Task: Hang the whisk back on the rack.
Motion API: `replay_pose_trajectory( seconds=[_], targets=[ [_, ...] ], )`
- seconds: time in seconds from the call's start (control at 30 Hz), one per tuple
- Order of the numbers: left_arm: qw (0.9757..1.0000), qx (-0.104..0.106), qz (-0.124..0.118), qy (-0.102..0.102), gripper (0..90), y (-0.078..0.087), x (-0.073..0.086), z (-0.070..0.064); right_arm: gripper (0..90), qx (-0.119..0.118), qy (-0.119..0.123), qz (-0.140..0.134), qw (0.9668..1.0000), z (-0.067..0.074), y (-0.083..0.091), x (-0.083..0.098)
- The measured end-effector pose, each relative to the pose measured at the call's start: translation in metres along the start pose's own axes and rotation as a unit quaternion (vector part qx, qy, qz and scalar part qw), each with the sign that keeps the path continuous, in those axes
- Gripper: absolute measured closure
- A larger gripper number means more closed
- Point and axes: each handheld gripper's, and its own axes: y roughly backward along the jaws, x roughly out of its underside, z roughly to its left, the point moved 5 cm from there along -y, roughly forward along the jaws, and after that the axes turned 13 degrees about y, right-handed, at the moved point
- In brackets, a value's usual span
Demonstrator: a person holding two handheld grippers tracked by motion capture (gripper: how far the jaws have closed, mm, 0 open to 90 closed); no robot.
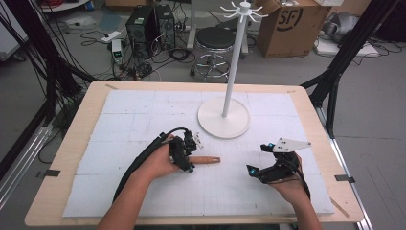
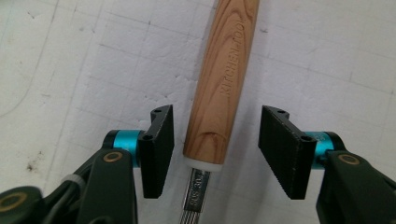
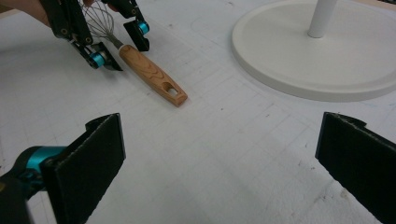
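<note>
In the high view, the right gripper (image 1: 256, 159) sits lower right, jaws spread wide over bare white mat (image 1: 143, 115). Left of centre, the left gripper (image 1: 190, 153) straddles the whisk (image 1: 203, 160) at its wooden handle's metal end, pads apparently not yet touching. Beyond stands the white stand (image 1: 224, 117), open mat around it.

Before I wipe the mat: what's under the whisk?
Under the whisk only the white gridded mat shows, with small dark specks. The left tongs straddle its wooden handle; their pads don't touch it. The strip directly beneath the handle is covered.
</note>
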Motion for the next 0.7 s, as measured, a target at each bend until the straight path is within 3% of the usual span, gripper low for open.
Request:
replay_pose_trajectory(
  seconds=[0.13,0.3,0.4,0.63,0.7],
  targets=[
    [0.9998,-0.012,0.018,-0.002,55.2,-0.0029,-0.0004,0.0027,0.4,-0.001,0.003,0.001,1.0000,0.0002,-0.0007,0.0000],
    [0.9998,0.009,0.018,0.004,61.3,-0.0032,0.0003,0.0031,0.4,-0.001,0.000,0.001,1.0000,0.0001,-0.0001,0.0001],
    [0.9998,0.010,0.018,0.005,62.9,-0.0035,0.0000,0.0031,0.4,0.000,0.004,0.001,1.0000,0.0001,-0.0008,0.0001],
    [0.9996,-0.003,0.021,-0.021,69.8,-0.0029,-0.0001,-0.0027,0.4,0.000,0.002,0.002,1.0000,0.0007,-0.0002,0.0000],
    [0.9996,-0.005,0.021,-0.019,70.0,-0.0029,0.0002,-0.0036,0.4,0.000,0.002,0.001,1.0000,0.0012,0.0000,-0.0002]
  ],
)
